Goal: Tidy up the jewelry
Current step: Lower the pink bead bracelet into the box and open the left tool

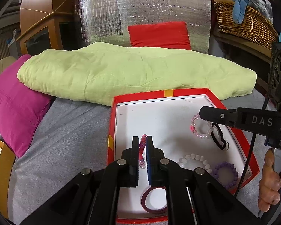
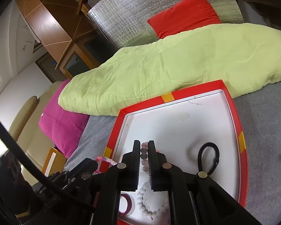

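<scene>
A green quilt (image 1: 121, 75) lies at twelve o'clock beyond the red box (image 1: 111, 123) on the bed. Inside the box, the left tongs (image 1: 142, 142) clamp a pink-and-clear bracelet (image 1: 142, 146); the right tongs (image 2: 144, 148) clamp a pale bead bracelet (image 2: 143, 155) at three o'clock.

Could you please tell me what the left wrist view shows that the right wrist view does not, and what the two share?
Only the left wrist view shows the purple bead bracelet, the wicker basket and the person's right hand.

Only the right wrist view shows the beige sofa arm and the whole black hair tie lying flat.

Both show the red tray, white bead bracelet, green quilt, magenta cushion, and each gripper, left gripper and right gripper, shut on a beaded bracelet.
</scene>
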A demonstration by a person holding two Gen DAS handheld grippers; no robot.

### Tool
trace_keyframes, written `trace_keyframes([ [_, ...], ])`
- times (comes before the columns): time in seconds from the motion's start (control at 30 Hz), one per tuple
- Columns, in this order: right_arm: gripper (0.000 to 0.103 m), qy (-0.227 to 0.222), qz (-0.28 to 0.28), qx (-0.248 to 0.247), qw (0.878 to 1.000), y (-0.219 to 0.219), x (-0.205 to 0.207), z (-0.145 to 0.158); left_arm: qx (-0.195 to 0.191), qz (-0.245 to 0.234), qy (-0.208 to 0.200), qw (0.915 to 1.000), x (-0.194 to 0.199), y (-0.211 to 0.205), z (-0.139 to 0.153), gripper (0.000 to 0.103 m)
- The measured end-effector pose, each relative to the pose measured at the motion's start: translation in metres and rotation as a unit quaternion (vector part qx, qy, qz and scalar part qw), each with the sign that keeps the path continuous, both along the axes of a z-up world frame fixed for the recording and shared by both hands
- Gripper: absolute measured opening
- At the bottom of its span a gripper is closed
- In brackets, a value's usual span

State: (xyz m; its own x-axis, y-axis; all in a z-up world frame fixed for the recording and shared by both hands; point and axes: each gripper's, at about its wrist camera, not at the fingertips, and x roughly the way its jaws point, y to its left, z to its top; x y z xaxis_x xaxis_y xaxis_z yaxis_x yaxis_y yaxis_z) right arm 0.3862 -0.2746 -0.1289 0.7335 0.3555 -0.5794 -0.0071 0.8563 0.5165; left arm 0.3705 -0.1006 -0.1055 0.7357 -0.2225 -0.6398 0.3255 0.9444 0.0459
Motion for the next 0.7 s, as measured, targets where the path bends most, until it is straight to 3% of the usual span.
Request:
trace_keyframes([
  [0.5,0.009,0.006,-0.002,0.0,1.0,0.001,0.018,-0.006,0.011,0.008,-0.001,0.9999,0.008,-0.001,-0.004,0.007],
  [0.7,0.009,0.012,-0.002,0.0,1.0,0.002,0.022,-0.012,-0.015,0.012,0.02,0.9996,0.018,0.008,-0.01,0.007],
])
